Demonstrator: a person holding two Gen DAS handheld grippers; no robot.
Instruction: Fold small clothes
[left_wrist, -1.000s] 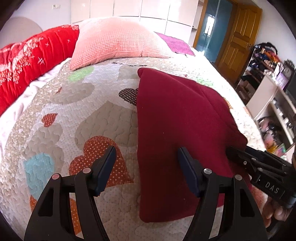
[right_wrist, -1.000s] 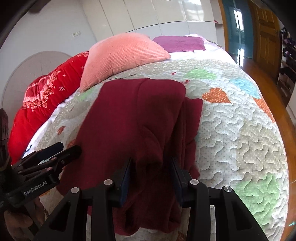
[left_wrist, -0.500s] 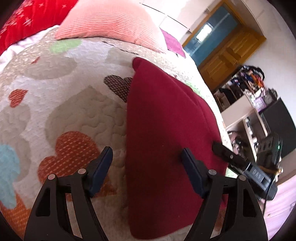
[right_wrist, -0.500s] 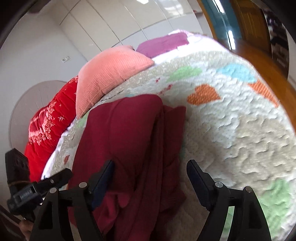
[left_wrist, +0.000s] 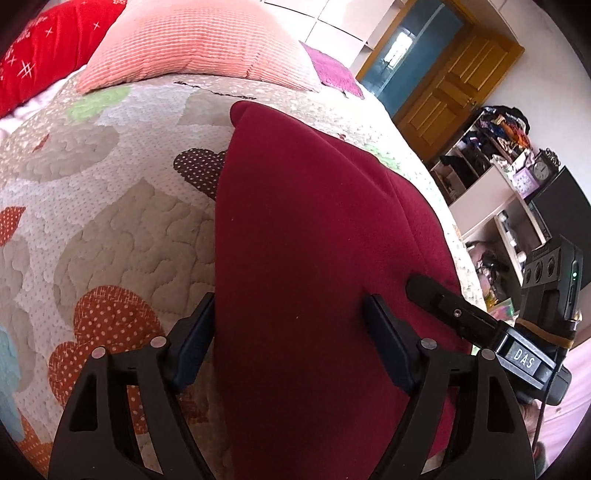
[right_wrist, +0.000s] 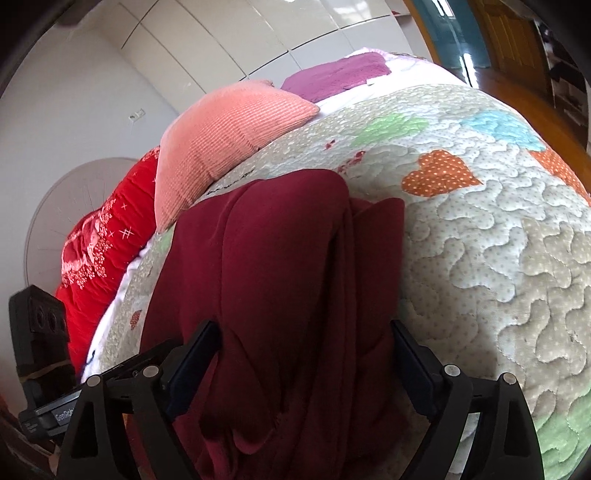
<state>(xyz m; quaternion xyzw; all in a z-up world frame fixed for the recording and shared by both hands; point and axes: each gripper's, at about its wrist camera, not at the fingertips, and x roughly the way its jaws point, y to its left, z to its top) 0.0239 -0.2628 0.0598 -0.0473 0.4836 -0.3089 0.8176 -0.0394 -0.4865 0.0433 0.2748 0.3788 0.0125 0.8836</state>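
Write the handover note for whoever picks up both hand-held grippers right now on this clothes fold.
Left hand-held gripper: open, jaws just widened, straddling the near left edge of the dark red garment, not pinching.
Right hand-held gripper: open, jaws just released, bunched right-side folds between them.
Garment: lengthwise on the heart quilt, below the pink pillow.
Done: sides look folded in.
Left: probably regrip the near end, fold it toward the pillow, smooth it.

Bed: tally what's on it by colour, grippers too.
Dark red garment: 1
Pink pillow: 1
Red cushion: 1
Purple cloth: 1
Heart-patterned quilt: 1
Black grippers, both with jaws apart: left gripper, right gripper: 2
Total: 7
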